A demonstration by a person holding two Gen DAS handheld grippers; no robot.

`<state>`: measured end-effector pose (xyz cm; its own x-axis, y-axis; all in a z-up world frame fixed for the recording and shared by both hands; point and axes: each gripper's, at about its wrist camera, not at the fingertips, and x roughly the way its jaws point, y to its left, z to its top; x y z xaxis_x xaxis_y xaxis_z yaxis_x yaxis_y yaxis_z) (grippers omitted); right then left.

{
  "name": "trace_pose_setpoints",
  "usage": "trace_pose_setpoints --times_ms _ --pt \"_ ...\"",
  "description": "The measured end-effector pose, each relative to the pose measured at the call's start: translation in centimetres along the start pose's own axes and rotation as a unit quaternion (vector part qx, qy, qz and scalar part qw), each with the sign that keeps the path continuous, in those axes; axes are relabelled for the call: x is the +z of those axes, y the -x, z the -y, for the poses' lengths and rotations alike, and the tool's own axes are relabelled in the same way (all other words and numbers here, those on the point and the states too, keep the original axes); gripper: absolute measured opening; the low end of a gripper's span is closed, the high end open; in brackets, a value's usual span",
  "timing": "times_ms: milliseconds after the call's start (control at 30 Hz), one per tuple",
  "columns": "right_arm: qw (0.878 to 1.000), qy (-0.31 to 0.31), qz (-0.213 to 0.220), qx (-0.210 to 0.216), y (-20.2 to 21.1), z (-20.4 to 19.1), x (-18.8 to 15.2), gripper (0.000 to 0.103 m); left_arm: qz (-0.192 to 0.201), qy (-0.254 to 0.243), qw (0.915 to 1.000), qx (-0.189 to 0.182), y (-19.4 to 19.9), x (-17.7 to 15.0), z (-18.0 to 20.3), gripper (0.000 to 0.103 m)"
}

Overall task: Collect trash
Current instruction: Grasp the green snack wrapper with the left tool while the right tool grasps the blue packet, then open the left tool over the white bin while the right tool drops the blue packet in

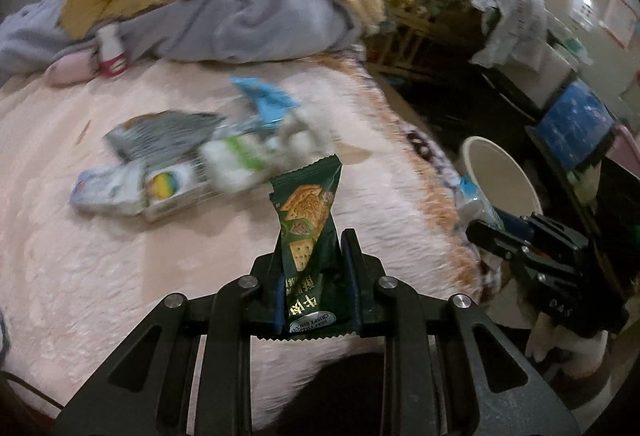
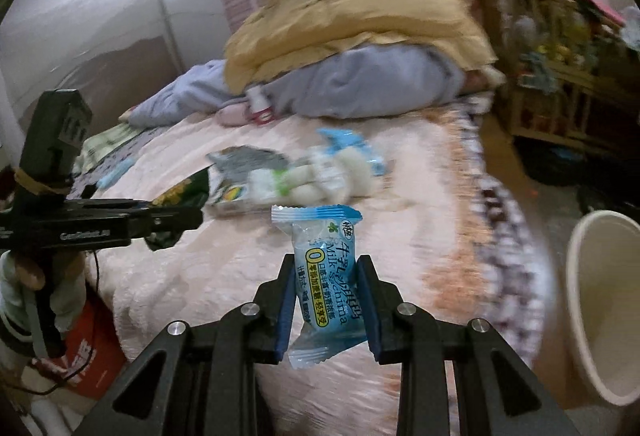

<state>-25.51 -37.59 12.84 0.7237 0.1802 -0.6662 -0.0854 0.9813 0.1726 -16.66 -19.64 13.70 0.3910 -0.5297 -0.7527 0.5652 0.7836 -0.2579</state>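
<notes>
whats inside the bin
The bin beside the bed shows only bare pale inner wall. Its bottom is hidden by the rim in both views, so any trash there cannot be seen.

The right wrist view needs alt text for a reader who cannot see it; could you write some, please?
The right gripper pinches a light blue milk snack wrapper above a pink blanket scattered with more wrappers. A cream bin stands at right; the left gripper holds a green packet.

The green biscuit wrapper [image 1: 306, 232] carries "CRISPY BISCUIT" in a small oval near its lower end, below large Chinese characters. The blue-and-white candy wrapper [image 2: 322, 276] reads "Milk" and "Sachima" beside Chinese characters, with a "0" in a yellow strip. Other print is too blurred.
</notes>
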Motion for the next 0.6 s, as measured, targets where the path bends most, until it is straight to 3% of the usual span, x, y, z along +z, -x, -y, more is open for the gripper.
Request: trace_pose_setpoints --times_ms 600 --pt "0.985 -0.088 0.027 -0.144 7.9 12.5 -1.7 0.028 -0.008 -0.096 0.9929 -0.07 -6.0 5.5 12.5 0.021"
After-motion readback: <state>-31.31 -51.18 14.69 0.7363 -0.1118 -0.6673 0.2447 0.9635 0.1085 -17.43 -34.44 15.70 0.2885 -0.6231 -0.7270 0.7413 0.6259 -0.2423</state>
